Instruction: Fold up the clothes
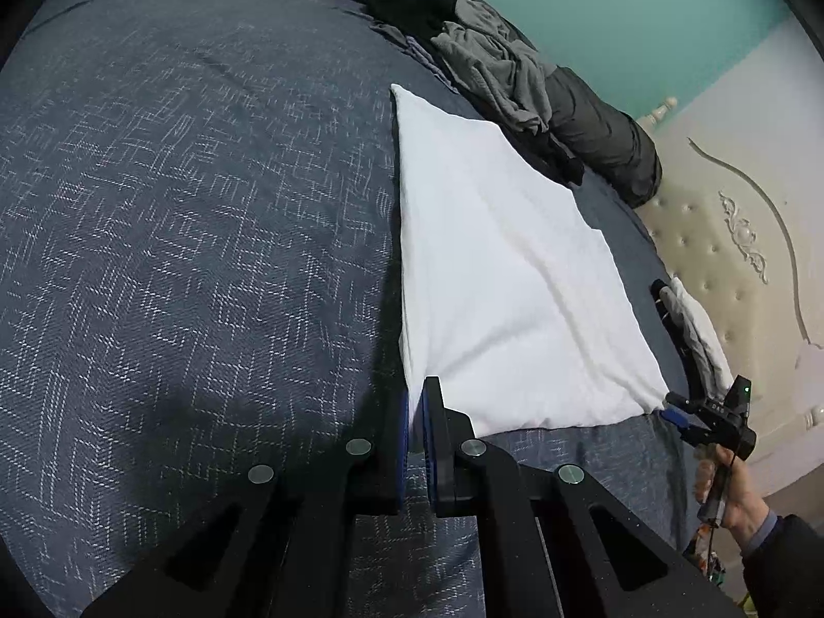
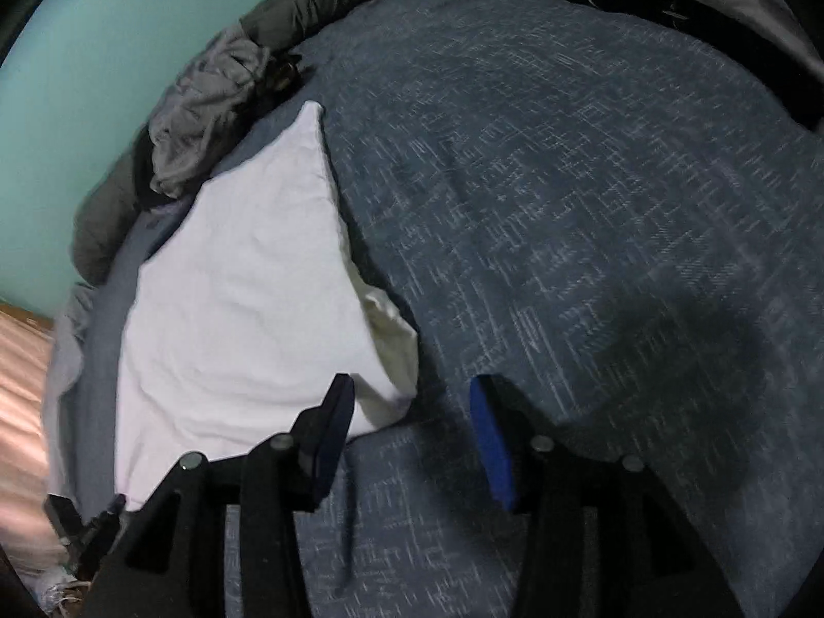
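Observation:
A white folded garment [image 1: 494,278] lies flat on the dark blue patterned bedspread [image 1: 180,257]. My left gripper [image 1: 416,401] is shut on the garment's near left corner. In the left wrist view my right gripper [image 1: 669,409] sits at the garment's near right corner, held by a hand. In the right wrist view the right gripper [image 2: 412,412] is open, its fingers [image 2: 492,443] apart just beside the garment's near corner [image 2: 381,360], with nothing between them. The garment [image 2: 242,309] lies to its left there.
A heap of grey and black clothes [image 1: 489,67] lies at the far side against a dark rolled blanket [image 1: 602,139]. More folded clothes [image 1: 695,335] lie by the cream tufted headboard [image 1: 736,257]. A teal wall [image 1: 618,15] stands behind.

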Demonstrator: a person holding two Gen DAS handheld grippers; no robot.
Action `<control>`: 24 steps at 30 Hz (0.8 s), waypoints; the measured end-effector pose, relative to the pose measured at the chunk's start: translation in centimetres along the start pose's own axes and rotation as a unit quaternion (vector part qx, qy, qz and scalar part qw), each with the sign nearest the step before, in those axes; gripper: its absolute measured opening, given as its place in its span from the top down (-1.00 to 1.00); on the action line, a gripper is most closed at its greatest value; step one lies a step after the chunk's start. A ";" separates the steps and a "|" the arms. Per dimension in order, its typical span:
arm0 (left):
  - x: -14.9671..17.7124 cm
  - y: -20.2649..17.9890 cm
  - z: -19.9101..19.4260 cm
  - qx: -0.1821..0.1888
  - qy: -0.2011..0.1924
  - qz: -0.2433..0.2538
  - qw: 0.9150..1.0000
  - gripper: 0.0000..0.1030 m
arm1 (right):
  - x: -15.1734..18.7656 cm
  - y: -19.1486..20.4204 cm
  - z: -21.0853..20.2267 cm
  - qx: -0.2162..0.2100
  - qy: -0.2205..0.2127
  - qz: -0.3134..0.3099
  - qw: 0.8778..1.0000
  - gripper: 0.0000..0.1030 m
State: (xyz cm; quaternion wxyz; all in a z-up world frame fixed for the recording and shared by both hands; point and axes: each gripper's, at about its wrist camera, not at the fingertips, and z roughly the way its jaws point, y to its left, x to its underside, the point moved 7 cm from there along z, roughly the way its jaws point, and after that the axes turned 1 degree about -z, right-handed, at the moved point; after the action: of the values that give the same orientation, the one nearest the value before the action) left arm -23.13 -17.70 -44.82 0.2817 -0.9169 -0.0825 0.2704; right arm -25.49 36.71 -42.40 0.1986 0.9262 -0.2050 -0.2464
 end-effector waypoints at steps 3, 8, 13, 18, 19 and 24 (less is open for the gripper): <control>-0.1 0.1 -0.1 -0.001 -0.001 0.001 1.000 0.90 | -0.4 1.7 1.2 -0.019 0.001 -0.013 1.000 0.74; -0.3 0.2 -0.5 -0.004 -0.007 0.003 1.000 0.90 | -1.8 2.6 0.2 -0.035 -0.015 -0.010 0.999 0.93; -0.4 0.5 -0.7 0.008 -0.005 -0.011 1.000 0.91 | -2.7 2.3 -0.6 -0.013 -0.013 -0.009 1.000 0.93; -0.2 0.2 -0.5 0.003 0.001 -0.003 1.000 0.91 | -1.5 1.1 1.3 0.032 0.018 -0.027 0.999 0.93; -0.2 0.2 -0.4 0.004 0.002 -0.003 1.000 0.91 | -1.3 1.0 1.8 0.038 0.021 -0.027 0.999 0.93; 0.2 0.6 -0.1 0.000 0.010 -0.005 1.000 0.91 | -0.9 1.6 2.3 0.089 0.017 -0.079 0.993 0.86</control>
State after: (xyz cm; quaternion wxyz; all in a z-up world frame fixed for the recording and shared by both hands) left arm -22.93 -18.22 -45.19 0.2838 -0.9191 -0.0841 0.2599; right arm -27.92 35.18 -43.13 0.0987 0.9575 -0.1485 -0.2267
